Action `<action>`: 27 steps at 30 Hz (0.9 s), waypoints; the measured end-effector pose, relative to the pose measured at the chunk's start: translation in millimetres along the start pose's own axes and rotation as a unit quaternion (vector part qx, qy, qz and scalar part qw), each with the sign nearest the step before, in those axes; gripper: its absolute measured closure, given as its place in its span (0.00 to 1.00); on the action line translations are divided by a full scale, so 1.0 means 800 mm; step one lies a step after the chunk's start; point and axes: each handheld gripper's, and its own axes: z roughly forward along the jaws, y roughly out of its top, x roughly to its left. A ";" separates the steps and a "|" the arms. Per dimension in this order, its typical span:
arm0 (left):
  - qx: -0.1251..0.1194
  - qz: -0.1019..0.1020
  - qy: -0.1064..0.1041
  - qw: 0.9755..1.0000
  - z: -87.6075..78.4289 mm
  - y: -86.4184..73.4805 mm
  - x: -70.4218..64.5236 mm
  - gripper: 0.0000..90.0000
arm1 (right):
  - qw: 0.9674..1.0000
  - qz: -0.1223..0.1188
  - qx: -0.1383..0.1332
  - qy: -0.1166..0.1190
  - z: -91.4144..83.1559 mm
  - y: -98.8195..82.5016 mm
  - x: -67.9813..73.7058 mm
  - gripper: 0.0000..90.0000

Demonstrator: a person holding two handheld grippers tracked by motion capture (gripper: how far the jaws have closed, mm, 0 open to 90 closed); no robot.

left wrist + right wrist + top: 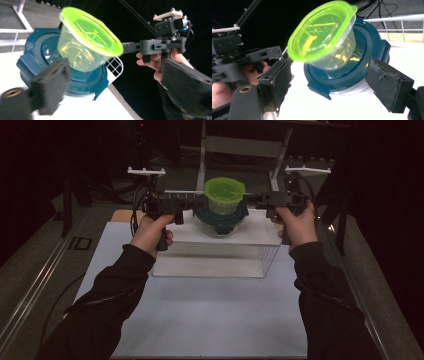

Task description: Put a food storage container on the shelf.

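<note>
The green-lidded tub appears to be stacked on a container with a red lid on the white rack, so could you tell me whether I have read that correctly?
Not quite: the green-lidded tub sits on a container with a dark blue lid, not a red one. The rest holds; both are on the white rack. The right gripper view shows the blue lid clearly.

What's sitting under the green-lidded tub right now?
The green-lidded tub stands on the dark blue lid of a wider clear container, which rests on the white shelf. Whatever the lower container holds is covered by its lid.
</note>
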 end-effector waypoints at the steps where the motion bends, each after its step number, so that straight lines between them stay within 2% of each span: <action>1: 0.002 0.010 -0.004 1.000 -0.002 -0.008 -0.003 0.01 | 1.000 -0.010 -0.002 -0.004 -0.003 -0.009 0.002 0.22; 3: 0.005 0.016 -0.003 1.000 -0.003 -0.011 -0.004 0.01 | 1.000 -0.014 0.000 -0.003 -0.004 -0.013 0.002 0.22; 4: 0.006 0.029 -0.002 1.000 -0.006 -0.020 -0.008 0.01 | 1.000 -0.019 -0.001 -0.002 -0.005 -0.021 0.002 0.22; 5: 0.006 0.029 -0.002 1.000 -0.006 -0.020 -0.008 0.01 | 1.000 -0.019 -0.001 -0.002 -0.005 -0.021 0.002 0.22; 7: 0.006 0.050 -0.002 0.999 -0.012 -0.035 -0.012 0.01 | 0.999 -0.031 0.002 -0.006 -0.006 -0.032 0.003 0.22; 11: 0.005 0.061 -0.002 0.998 -0.017 -0.046 -0.014 0.01 | 0.999 -0.042 0.003 -0.004 -0.006 -0.045 0.003 0.22; 12: 0.009 0.067 -0.002 0.998 -0.019 -0.054 -0.015 0.01 | 0.999 -0.045 0.006 0.001 -0.006 -0.054 0.003 0.22; 15: 0.008 0.076 -0.005 0.997 -0.020 -0.062 -0.016 0.01 | 0.999 -0.051 0.006 0.000 -0.005 -0.064 0.002 0.22; 16: 0.013 0.084 -0.005 0.996 -0.021 -0.072 -0.017 0.01 | 0.998 -0.057 0.007 0.005 -0.004 -0.074 0.000 0.22; 19: 0.018 0.090 -0.003 0.996 -0.021 -0.082 -0.016 0.01 | 0.998 -0.061 0.004 0.007 -0.003 -0.084 -0.001 0.22; 20: 0.018 0.096 -0.007 0.995 -0.021 -0.095 -0.016 0.01 | 0.998 -0.067 0.003 0.011 -0.001 -0.094 -0.003 0.22; 21: 0.018 0.096 -0.007 0.995 -0.021 -0.095 -0.016 0.01 | 0.998 -0.067 0.003 0.011 -0.001 -0.094 -0.003 0.22; 22: 0.022 0.104 -0.002 0.994 -0.021 -0.104 -0.016 0.01 | 0.997 -0.074 0.002 0.015 0.001 -0.104 -0.004 0.22; 23: 0.022 0.104 -0.002 0.994 -0.021 -0.104 -0.016 0.01 | 0.997 -0.074 0.002 0.015 0.001 -0.104 -0.004 0.22; 24: 0.029 0.107 0.000 0.994 -0.021 -0.116 -0.015 0.01 | 0.997 -0.080 0.000 0.015 0.004 -0.115 -0.007 0.22; 27: 0.031 0.104 -0.005 0.994 -0.021 -0.125 -0.012 0.01 | 0.996 -0.081 -0.004 0.022 0.005 -0.126 -0.010 0.22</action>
